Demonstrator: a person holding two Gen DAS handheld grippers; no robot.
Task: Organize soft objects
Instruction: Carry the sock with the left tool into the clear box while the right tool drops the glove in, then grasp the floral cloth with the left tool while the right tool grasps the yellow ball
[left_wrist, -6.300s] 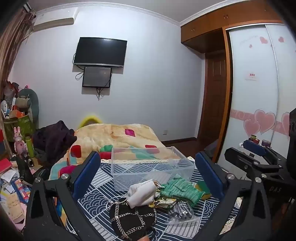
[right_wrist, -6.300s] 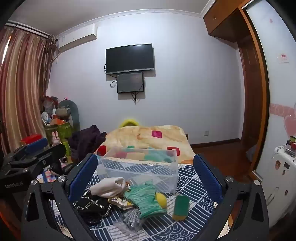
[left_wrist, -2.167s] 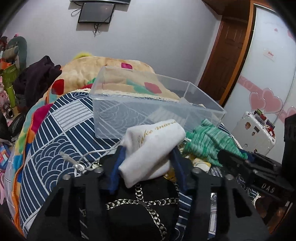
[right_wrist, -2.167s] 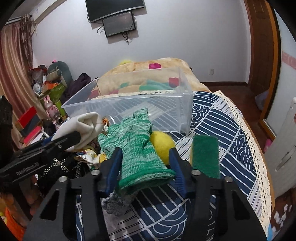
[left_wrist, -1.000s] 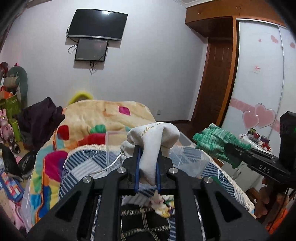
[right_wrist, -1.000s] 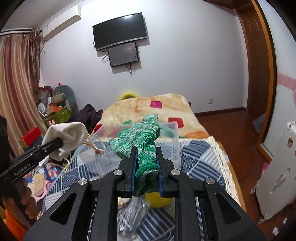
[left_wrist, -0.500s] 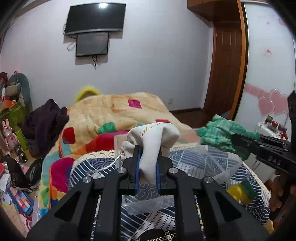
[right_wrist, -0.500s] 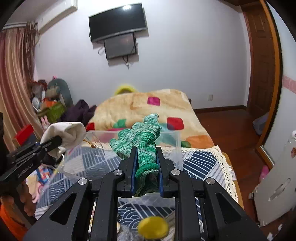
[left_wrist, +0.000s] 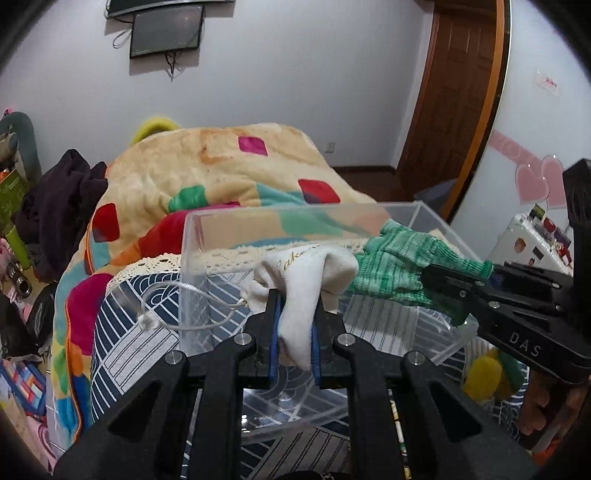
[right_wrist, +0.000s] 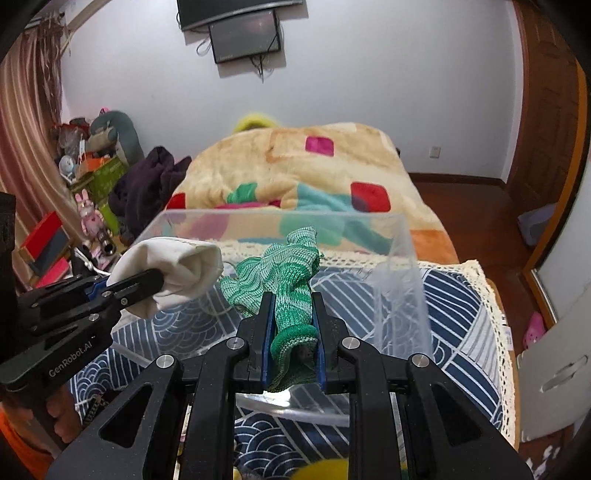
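Left wrist view first: my left gripper (left_wrist: 294, 328) is clamping a white sock (left_wrist: 306, 280), jaws nearly closed with the fabric squeezed between the blue pads. The sock's bunched end is sticking out ahead of the fingertips and hanging right over the clear plastic bin (left_wrist: 192, 266), which is sitting just ahead of and below the gripper on the navy patterned bedspread (left_wrist: 122, 343). A thin clear cord (left_wrist: 192, 291) is trailing off the sock toward the left. Off to the right of my gripper, the right gripper (left_wrist: 448, 282) is reaching in with a green knit glove (left_wrist: 399, 262), and the glove is nearly touching the sock above the bin. Below that gripper a yellow-green fuzzy thing (left_wrist: 484, 373) is lying on the bedspread outside the bin. A colourful blanket (left_wrist: 221, 162) is heaped beyond the bin.

Right wrist view: my right gripper (right_wrist: 293, 332) is pinching the green knit glove (right_wrist: 288, 273) by its cuff, jaws narrow and pressing on the knit, with the fingers of the glove pointing forward over the clear plastic bin (right_wrist: 399, 266). The bin is straight ahead and under the fingertips. To the left, my left gripper (right_wrist: 147, 282) is holding the white sock (right_wrist: 173, 269) just beside the glove, over the bin's left side. My hand (right_wrist: 55, 413) is showing at the lower left, gripping that handle.
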